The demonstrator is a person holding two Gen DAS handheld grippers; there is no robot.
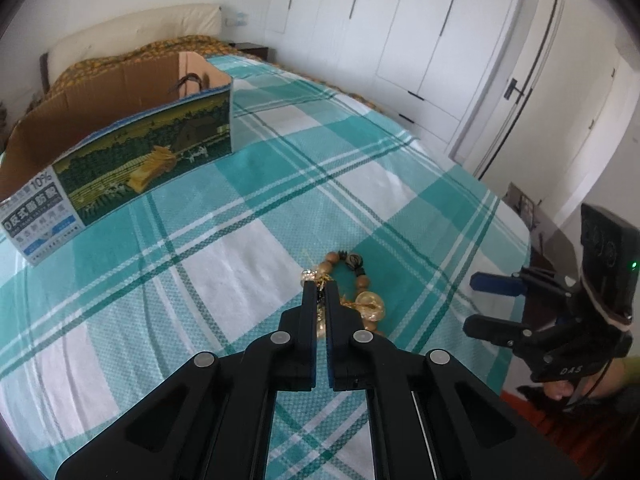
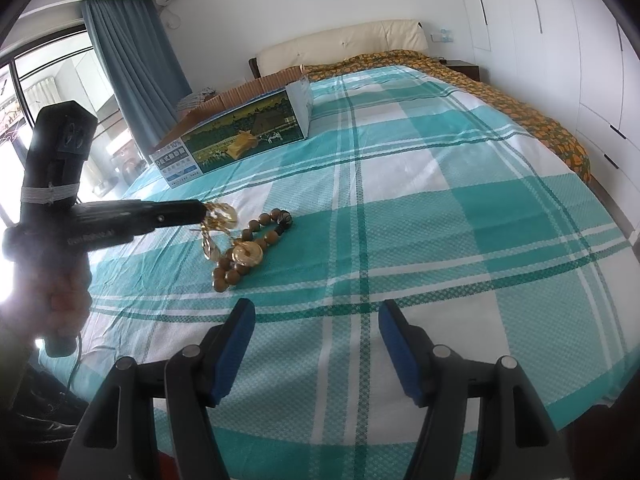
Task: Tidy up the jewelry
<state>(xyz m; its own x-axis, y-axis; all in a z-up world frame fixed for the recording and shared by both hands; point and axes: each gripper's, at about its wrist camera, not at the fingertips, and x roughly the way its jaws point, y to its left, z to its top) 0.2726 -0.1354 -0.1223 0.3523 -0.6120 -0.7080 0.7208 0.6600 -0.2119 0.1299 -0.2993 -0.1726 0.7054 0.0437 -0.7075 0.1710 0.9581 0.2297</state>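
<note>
We see the left gripper (image 1: 319, 289) clamped on a gold chain (image 2: 218, 220) (its loops dangle from the tips), just above the bead bracelet (image 2: 256, 246) on the bedspread (image 2: 440, 200). The right gripper (image 2: 316, 344) stands open, empty. The box (image 2: 240, 136) lies well beyond both.

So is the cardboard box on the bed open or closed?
Open. The cardboard box has no lid on top, and the left wrist view looks down onto its bare brown inner walls. What is inside cannot be told.
</note>
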